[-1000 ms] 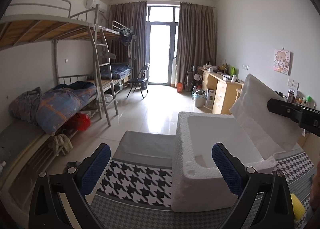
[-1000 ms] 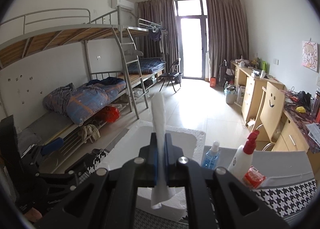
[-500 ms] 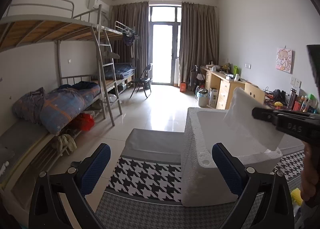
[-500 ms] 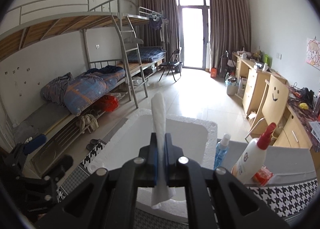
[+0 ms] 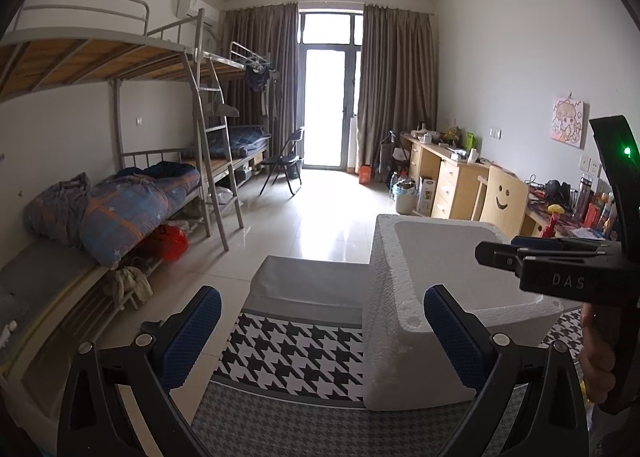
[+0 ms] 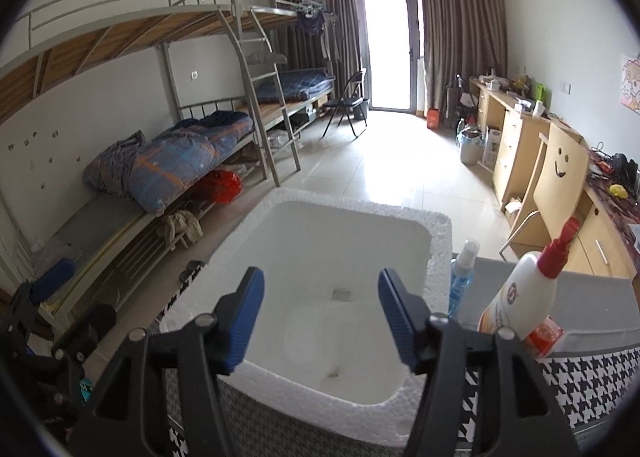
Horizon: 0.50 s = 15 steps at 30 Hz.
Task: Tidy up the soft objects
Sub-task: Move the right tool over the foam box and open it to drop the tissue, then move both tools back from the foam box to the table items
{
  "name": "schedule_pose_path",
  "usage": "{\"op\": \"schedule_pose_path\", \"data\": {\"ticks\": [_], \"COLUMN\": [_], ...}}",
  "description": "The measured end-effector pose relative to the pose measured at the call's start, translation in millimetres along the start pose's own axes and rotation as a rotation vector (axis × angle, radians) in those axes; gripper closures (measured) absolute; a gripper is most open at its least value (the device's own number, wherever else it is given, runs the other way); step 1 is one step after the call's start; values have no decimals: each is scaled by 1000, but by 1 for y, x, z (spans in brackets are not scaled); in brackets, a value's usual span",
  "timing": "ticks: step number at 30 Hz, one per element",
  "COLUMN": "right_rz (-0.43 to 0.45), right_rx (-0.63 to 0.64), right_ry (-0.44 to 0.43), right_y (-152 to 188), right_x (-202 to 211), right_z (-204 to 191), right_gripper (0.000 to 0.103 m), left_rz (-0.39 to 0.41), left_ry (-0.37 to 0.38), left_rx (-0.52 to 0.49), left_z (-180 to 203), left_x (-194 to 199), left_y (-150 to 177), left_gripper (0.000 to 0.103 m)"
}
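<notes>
A white foam box (image 6: 436,253) stands open on a houndstooth-patterned table (image 5: 296,353). A white soft sheet (image 6: 332,337) lies flat inside on the box's floor. My right gripper (image 6: 322,317) is open and empty, right above the box's near rim. In the left wrist view it (image 5: 486,253) hovers over the box (image 5: 384,297) from the right. My left gripper (image 5: 322,337) is open and empty, to the left of the box, above the tablecloth.
A white bottle with a red cap (image 6: 520,297), a blue spray bottle (image 6: 460,281) and a red packet (image 6: 544,333) stand right of the box. Bunk beds (image 5: 120,197) line the left wall; desks (image 5: 440,181) and a smiley chair (image 5: 502,197) the right.
My right gripper has opened and let go of the white sheet, which now lies in the box. The gripper has tilted downward over the box. My left gripper stayed open.
</notes>
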State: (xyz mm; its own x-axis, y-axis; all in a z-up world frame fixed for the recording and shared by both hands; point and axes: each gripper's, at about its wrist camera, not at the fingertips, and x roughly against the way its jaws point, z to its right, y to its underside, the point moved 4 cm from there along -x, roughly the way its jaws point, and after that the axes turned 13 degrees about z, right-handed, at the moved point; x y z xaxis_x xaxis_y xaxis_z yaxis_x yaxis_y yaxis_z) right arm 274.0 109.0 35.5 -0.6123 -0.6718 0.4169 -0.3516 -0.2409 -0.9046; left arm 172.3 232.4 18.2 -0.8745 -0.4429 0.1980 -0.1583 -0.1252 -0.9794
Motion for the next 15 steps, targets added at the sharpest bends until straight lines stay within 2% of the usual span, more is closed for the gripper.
{"op": "schedule_pose_path", "data": {"ticks": [5,9,15], "right_rz": [17,38,63], "right_rx": [15,20,43], "right_ry": [1,4,7], "right_y": [-3,-7,-7], "right_x": [7,16,28], "right_z": [-2,0,0], "right_gripper": [35,22,17], "left_rz": [1,-2,7], "left_ry": [8,3,14], "left_rx": [-6,20,15], "left_z": [2,1,9], "left_x": [2,3,11], "left_y": [-2,-2,-6], "left_gripper": [1,1,1]}}
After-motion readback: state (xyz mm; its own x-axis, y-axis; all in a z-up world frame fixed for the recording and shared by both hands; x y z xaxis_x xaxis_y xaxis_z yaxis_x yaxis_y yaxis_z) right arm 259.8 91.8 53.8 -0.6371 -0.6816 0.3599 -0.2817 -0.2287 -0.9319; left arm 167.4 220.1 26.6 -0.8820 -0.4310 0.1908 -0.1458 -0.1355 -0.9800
